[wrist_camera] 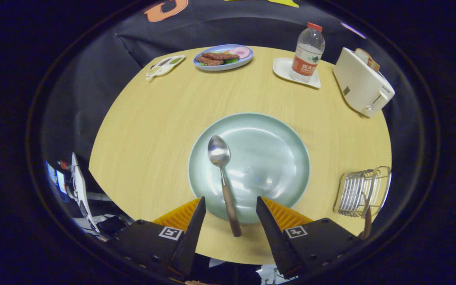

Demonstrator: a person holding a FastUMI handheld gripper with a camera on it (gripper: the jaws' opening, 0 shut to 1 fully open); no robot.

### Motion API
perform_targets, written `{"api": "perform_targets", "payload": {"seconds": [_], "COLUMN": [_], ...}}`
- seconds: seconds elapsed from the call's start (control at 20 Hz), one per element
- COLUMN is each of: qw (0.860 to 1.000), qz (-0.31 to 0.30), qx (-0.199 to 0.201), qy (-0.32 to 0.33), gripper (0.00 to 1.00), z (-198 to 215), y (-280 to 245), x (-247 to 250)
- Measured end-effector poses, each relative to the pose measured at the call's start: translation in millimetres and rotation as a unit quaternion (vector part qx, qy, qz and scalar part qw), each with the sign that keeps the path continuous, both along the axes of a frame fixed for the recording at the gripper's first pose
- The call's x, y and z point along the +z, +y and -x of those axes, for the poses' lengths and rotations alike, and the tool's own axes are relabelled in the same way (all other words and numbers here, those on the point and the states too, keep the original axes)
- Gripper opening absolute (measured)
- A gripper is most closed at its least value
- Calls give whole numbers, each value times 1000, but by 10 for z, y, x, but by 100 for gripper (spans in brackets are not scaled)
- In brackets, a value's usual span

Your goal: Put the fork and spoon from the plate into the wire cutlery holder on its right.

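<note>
A pale green plate (267, 142) lies in the middle of the round wooden table. A spoon (223, 178) with a steel bowl and a brown wooden handle rests on the plate's left half, its handle reaching over the near rim. The handle's end lies between the two fingers of my gripper (230, 206), which is open and touches nothing. The wire cutlery holder (362, 192) stands to the right of the plate, and a brown wooden handle (367, 223) sticks out of it at the near side.
At the back of the table (152, 130) are a blue plate of food (223, 57), a small snack packet (164, 66), a water bottle (308, 53) on a white tray (283, 67), and a white toaster (362, 85) holding bread.
</note>
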State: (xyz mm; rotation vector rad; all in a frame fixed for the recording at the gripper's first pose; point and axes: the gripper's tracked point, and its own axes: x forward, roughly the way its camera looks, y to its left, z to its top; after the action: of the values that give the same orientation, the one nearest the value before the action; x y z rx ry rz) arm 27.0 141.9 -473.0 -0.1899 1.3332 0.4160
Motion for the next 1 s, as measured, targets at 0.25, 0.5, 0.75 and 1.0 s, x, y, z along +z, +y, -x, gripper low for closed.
{"api": "perform_targets", "payload": {"seconds": [0.25, 0.5, 0.75, 1.0], "qw": [1000, 998, 997, 997], "qz": [25, 39, 33, 25], "qx": [-3, -47, -66, -68], "qy": [-7, 12, 21, 14], "gripper": [67, 42, 26, 11], "z": [-31, -18, -12, 24], "y": [101, 82, 136, 206], "x": [-279, -481, -441, -373]}}
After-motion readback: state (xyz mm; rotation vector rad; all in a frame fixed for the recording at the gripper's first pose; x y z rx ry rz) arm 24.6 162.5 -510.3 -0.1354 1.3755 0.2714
